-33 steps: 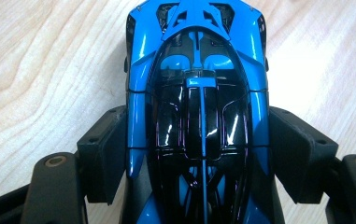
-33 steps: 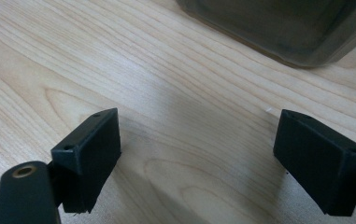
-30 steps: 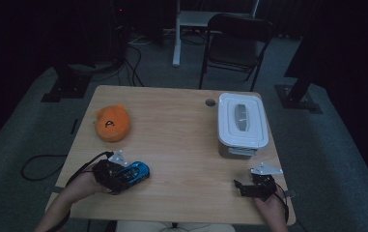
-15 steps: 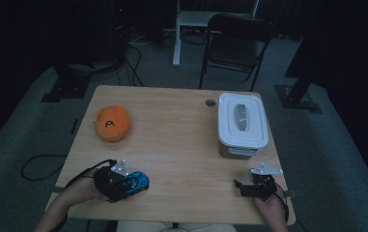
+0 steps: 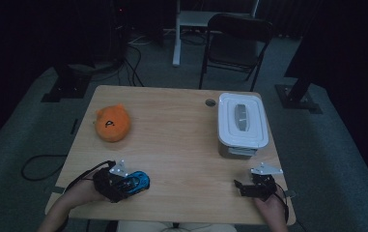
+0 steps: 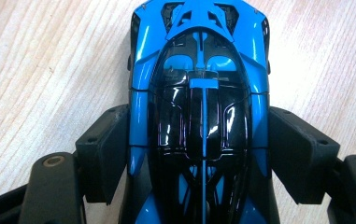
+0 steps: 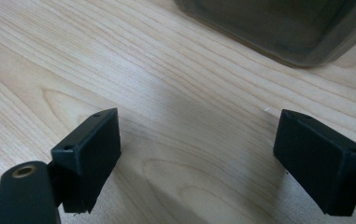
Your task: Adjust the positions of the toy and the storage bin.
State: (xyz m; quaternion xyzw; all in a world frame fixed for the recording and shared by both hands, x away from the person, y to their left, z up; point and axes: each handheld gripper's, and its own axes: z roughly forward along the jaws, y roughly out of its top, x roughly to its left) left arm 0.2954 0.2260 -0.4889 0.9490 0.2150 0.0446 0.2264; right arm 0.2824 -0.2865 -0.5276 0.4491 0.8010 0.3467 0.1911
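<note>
A pale wooden table (image 5: pixel 181 145) stands on grey carpet in a dark room, with a black folding chair (image 5: pixel 234 38) and cables behind it. On the far left of the top lies an orange plush (image 5: pixel 112 123); at the right sits a lidded white box (image 5: pixel 242 123), its grey wall also at the top of the right gripper view.

Since a second ago the blue toy car (image 6: pixel 199 107) and the left gripper (image 5: pixel 123 182) have slid a little toward the near edge; the right side is unchanged.

The car now lies at the near left of the table, nose pointing away from the hand. The left gripper lies low and level, its jaws pressed to both flanks of the car, gripping it. The right gripper (image 5: pixel 242 186) rests near the right corner, aimed at the box, jaws wide apart over bare wood.
</note>
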